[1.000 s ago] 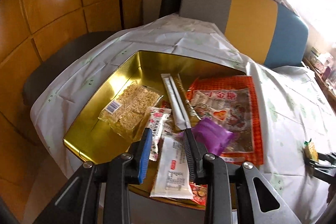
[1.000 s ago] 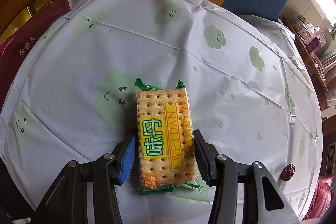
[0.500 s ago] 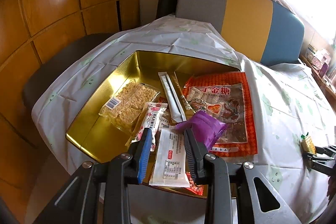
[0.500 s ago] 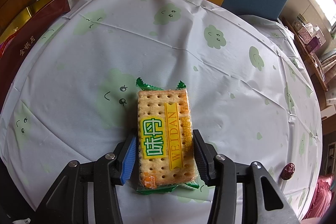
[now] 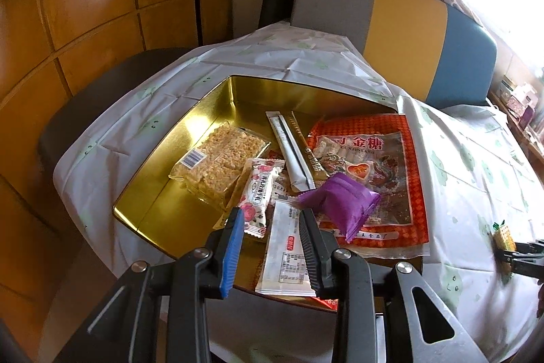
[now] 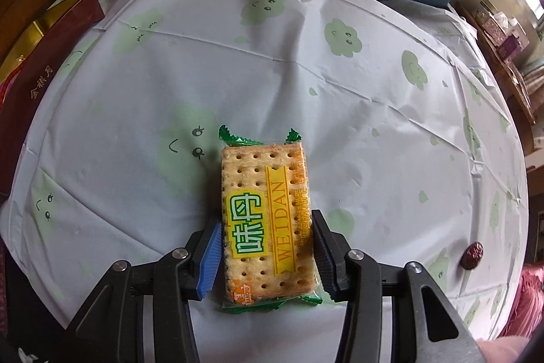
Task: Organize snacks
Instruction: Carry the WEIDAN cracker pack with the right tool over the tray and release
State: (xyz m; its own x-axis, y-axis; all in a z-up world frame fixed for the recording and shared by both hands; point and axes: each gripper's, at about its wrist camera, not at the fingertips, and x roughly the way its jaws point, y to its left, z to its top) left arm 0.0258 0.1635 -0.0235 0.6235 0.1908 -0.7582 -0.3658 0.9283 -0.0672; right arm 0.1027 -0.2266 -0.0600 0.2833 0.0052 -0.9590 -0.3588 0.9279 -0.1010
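A gold tin tray [image 5: 210,111] holds several snacks: a rice-crisp pack [image 5: 217,162], a rose-print candy [image 5: 260,193], two long sticks [image 5: 289,145], a purple pouch [image 5: 343,203], a white sachet [image 5: 285,257] and a red candy bag [image 5: 367,165]. My left gripper [image 5: 272,227] is open and empty, raised over the tray's near edge. My right gripper [image 6: 265,237] is shut on a Weidan cracker pack [image 6: 265,210] above the tablecloth; the cracker pack also shows in the left wrist view [image 5: 503,235].
The round table has a white cloth with green prints [image 6: 306,73]. A dark red box side [image 6: 37,80] stands at the left. A red date [image 6: 473,259] lies at the right. A grey, yellow and blue chair back [image 5: 408,33] stands behind the table.
My left gripper has drawn back and up from the tray, its jaws open throughout. My right gripper has stayed shut on the cracker pack and has lifted it slightly.
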